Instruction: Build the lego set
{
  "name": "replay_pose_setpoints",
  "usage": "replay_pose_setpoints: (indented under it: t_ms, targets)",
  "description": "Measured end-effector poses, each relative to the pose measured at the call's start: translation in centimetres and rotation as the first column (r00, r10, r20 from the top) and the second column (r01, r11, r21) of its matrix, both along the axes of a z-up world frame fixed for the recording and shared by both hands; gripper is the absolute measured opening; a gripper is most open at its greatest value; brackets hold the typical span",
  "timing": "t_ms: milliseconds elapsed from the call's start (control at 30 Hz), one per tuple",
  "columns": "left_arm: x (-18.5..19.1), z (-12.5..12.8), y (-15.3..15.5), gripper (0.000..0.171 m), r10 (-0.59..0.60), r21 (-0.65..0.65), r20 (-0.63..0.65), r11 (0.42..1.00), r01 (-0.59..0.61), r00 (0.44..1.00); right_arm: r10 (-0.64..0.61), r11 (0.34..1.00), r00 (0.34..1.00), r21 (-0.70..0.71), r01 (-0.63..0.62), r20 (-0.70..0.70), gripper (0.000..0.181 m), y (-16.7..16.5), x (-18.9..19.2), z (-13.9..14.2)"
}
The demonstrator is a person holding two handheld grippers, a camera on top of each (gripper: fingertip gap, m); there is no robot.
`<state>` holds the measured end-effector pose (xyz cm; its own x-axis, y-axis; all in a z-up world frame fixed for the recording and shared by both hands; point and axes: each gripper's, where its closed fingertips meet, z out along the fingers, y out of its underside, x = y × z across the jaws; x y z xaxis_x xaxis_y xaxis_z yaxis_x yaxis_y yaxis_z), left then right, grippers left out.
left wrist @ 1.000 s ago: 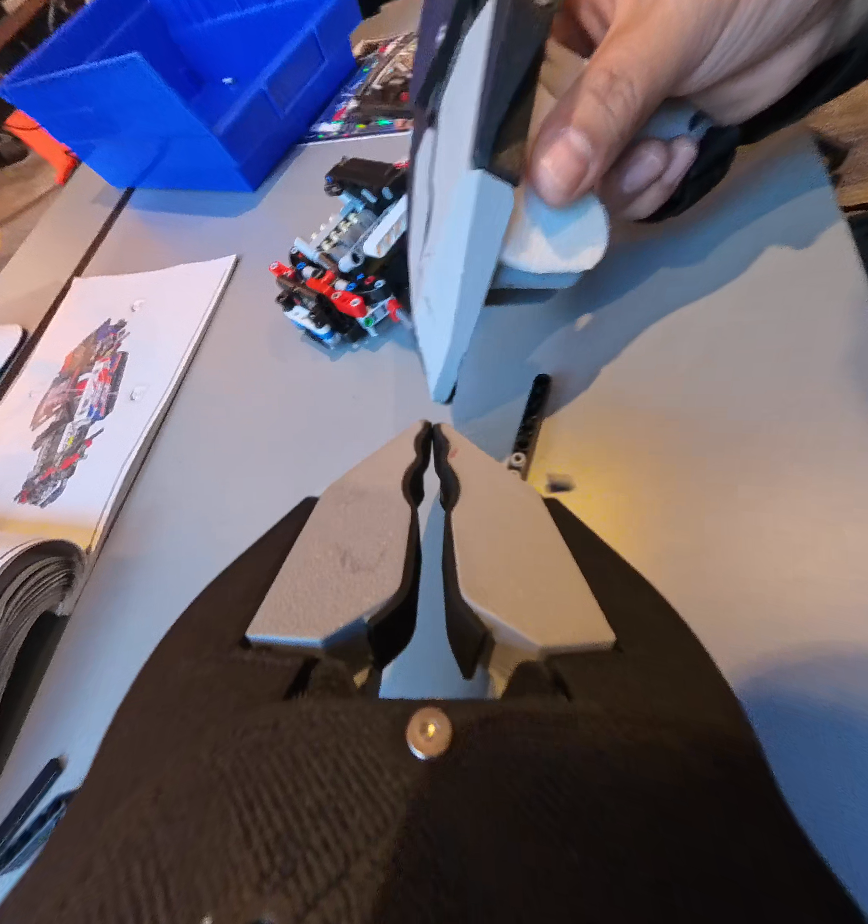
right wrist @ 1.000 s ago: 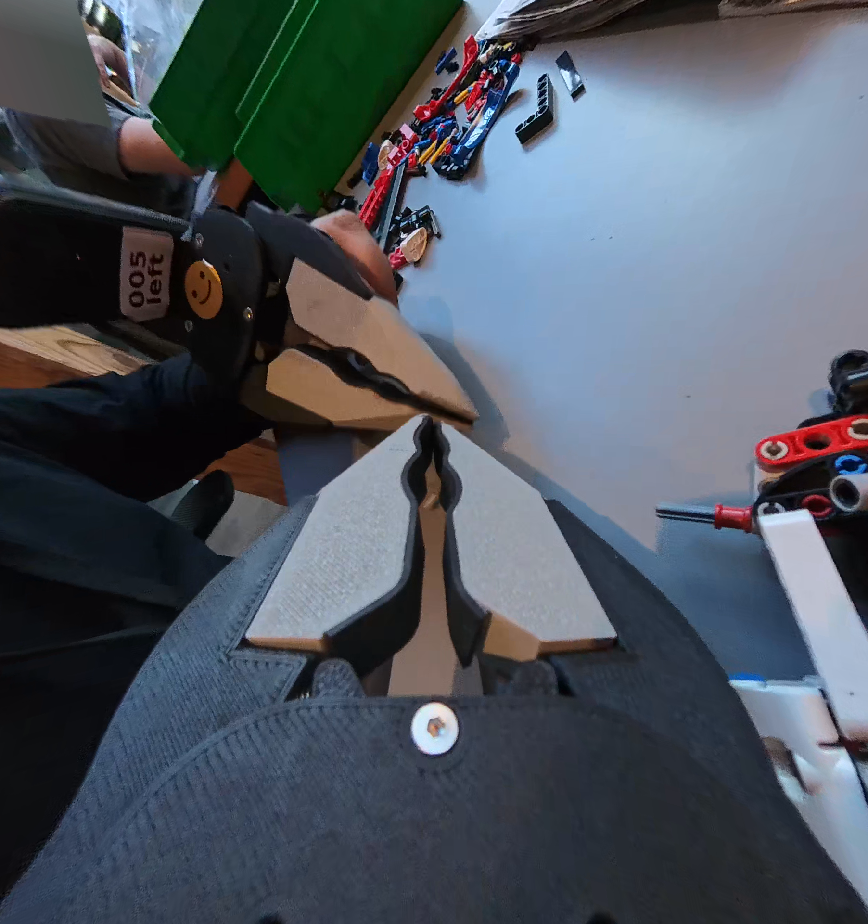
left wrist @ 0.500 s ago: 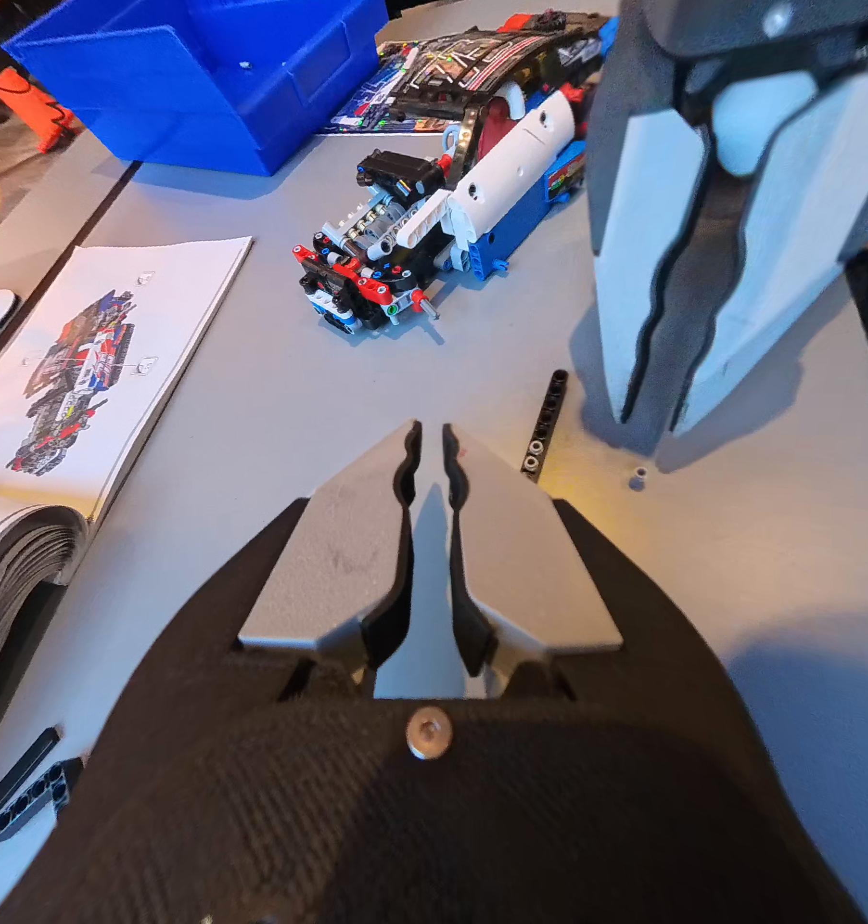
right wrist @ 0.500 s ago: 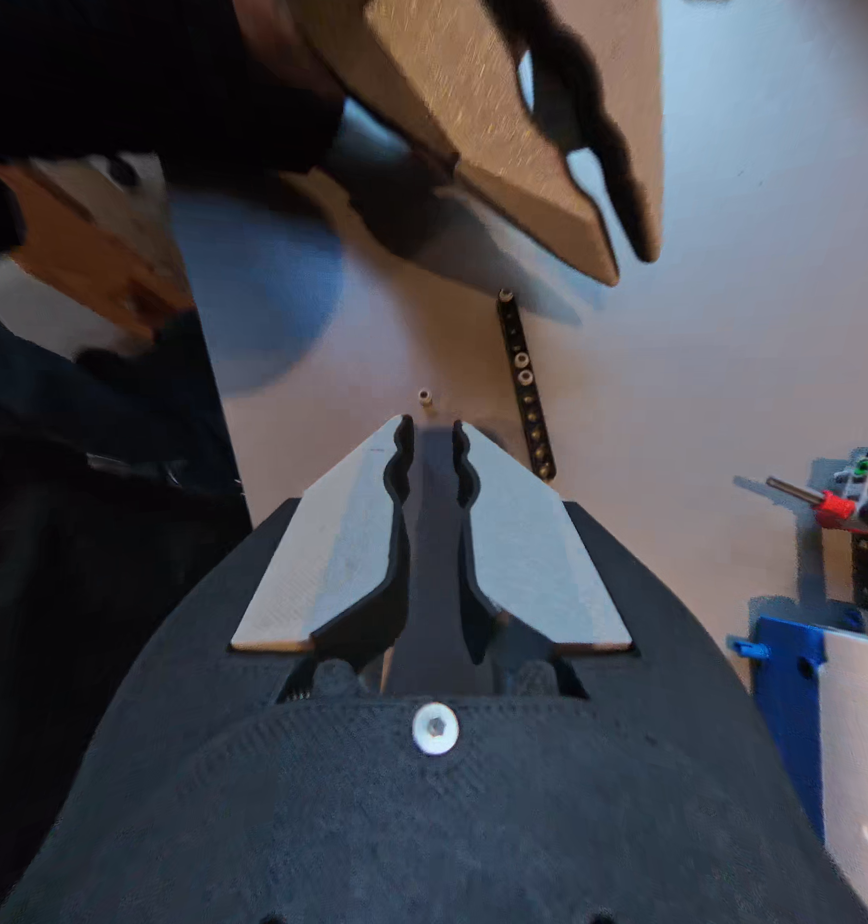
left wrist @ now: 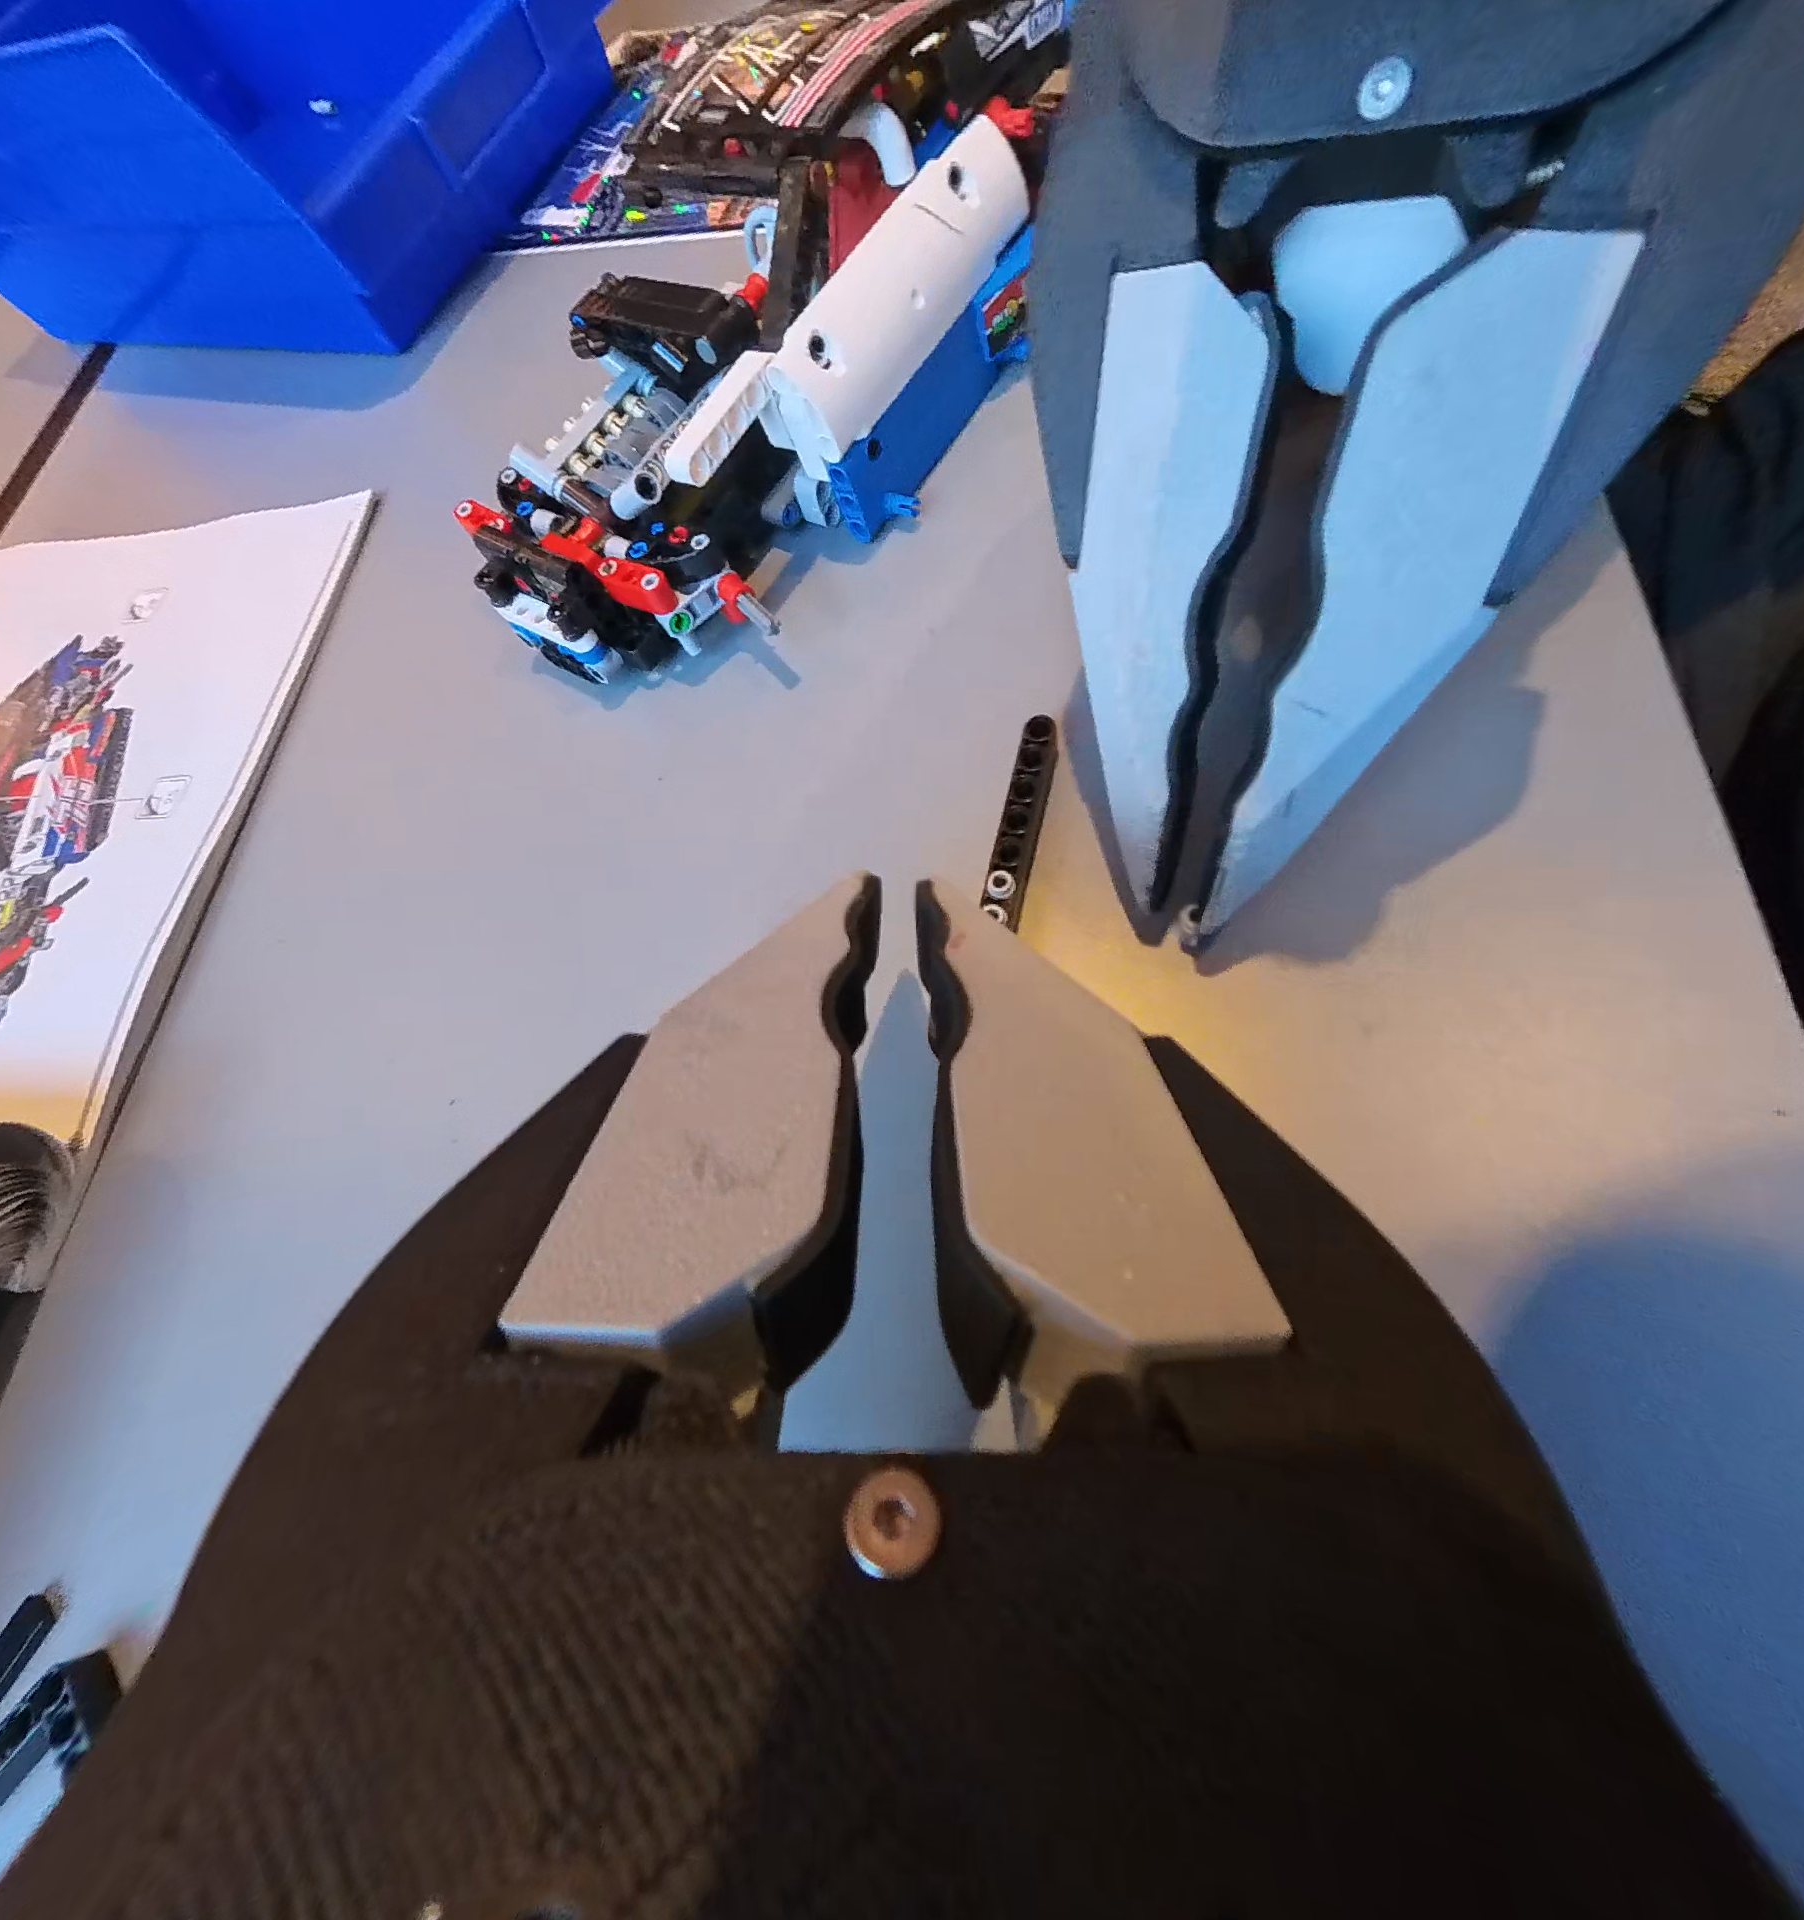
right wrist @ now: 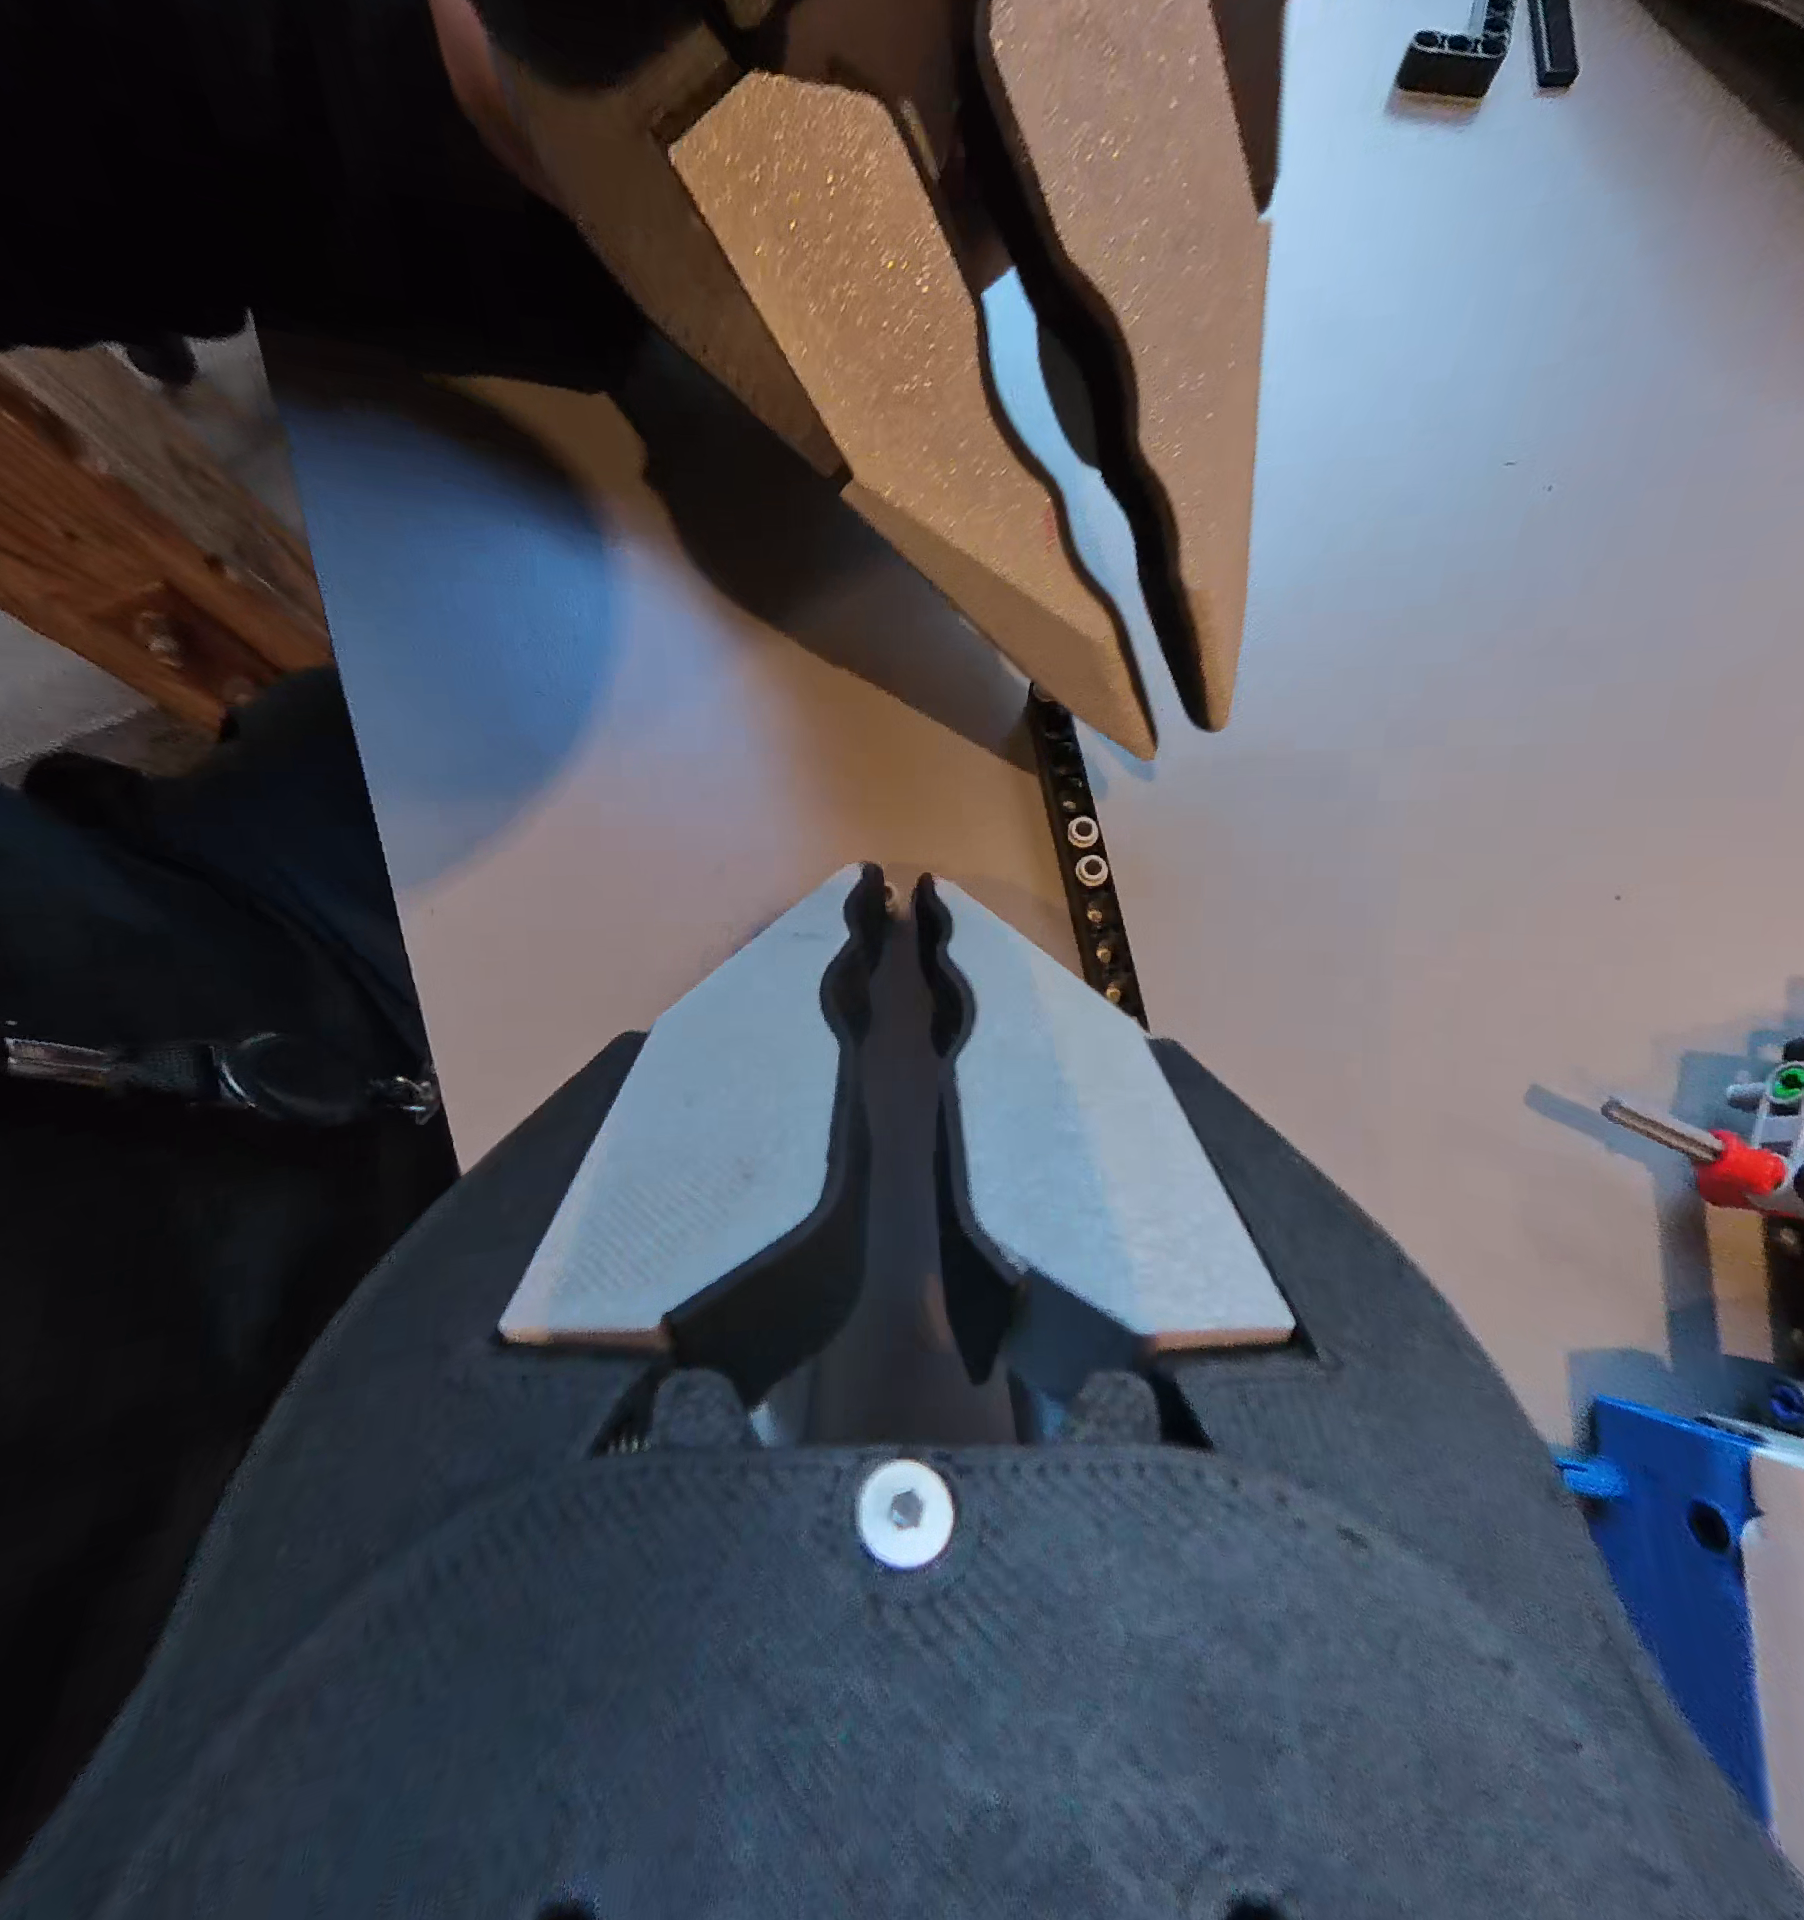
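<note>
My right gripper [right wrist: 896,888] points down at the grey table [left wrist: 565,883], its tips closed around a tiny grey round lego piece [right wrist: 890,891]. It also shows in the left wrist view [left wrist: 1184,925], with the piece [left wrist: 1189,916] at its tips on the table. My left gripper [left wrist: 896,896] hovers low just left of it, slightly open and empty. A long black lego beam [left wrist: 1023,821] lies between the two grippers and also shows in the right wrist view [right wrist: 1085,862]. The partly built lego car [left wrist: 752,416], white, blue, black and red, stands farther back.
A blue bin [left wrist: 254,156] stands at the back left. An open instruction booklet [left wrist: 98,727] lies at the left. Small black lego pieces [left wrist: 4,1725] lie near the front left edge. The table's right edge [left wrist: 1708,831] is close to the right gripper. There is about 6 cm between the tips of the two grippers.
The right gripper swung upright, came down over the tiny grey piece and narrowed its jaws around it. The left gripper opened slightly from shut and held its place.
</note>
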<state>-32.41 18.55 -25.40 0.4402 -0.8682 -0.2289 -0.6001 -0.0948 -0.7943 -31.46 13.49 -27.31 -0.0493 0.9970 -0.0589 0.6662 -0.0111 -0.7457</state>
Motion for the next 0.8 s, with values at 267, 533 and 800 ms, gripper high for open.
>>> replay_pose_setpoints:
  t_ms: [267, 533, 800]
  targets:
    - [0.1, -0.4, -0.7, 0.002, -0.039, -0.011, -0.032, 0.999, 0.039, 0.999, -0.139, 0.964, 0.984, -0.243, 0.11, -0.108, 0.0, 2.2, 0.3, 2.1]
    - [-0.1, -0.4, -0.4, 0.002, -0.021, -0.014, -0.026, 1.0, 0.021, 0.999, -0.008, 0.994, 1.0, -0.11, 0.005, -0.026, 0.011, -0.1, 0.7, 0.6]
    - [-0.1, -0.5, -0.4, 0.002, -0.021, -0.014, -0.032, 1.0, 0.021, 0.999, 0.029, 0.999, 0.999, 0.038, -0.03, 0.033, 0.004, 0.0, -0.1, -0.4]
